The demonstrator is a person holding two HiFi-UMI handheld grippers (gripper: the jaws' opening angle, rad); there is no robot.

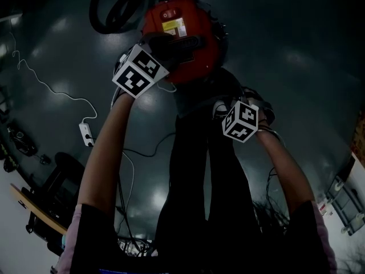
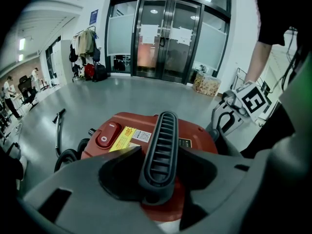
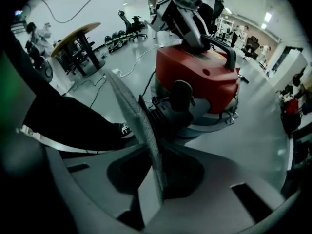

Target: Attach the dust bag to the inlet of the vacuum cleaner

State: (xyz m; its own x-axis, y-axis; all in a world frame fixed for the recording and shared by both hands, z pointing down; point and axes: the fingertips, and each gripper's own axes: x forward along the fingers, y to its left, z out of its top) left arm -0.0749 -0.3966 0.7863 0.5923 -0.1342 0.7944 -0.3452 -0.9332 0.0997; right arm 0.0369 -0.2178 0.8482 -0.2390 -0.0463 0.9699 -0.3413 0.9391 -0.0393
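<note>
The red vacuum cleaner (image 1: pixel 182 36) stands on the floor in front of the person's legs. My left gripper (image 2: pixel 158 179) is shut on its black ribbed carry handle (image 2: pixel 160 145); from the right gripper view it (image 3: pixel 187 26) comes down onto the handle (image 3: pixel 220 47) from above. My right gripper (image 3: pixel 158 174) is shut on the edge of the grey textured dust bag (image 3: pixel 134 121). The bag stands edge-on right before the black inlet (image 3: pixel 170 108) on the cleaner's side; whether they touch I cannot tell. In the head view the right gripper (image 1: pixel 228 107) is low beside the cleaner and the bag is hidden.
A black hose (image 1: pixel 111 10) coils behind the cleaner. A white power strip (image 1: pixel 85 133) with its cable lies on the floor at left. A round wooden table (image 3: pixel 78 33) and office chairs stand farther off. Glass doors (image 2: pixel 165 33) are beyond. The person's shoe (image 3: pixel 126 128) is close to the bag.
</note>
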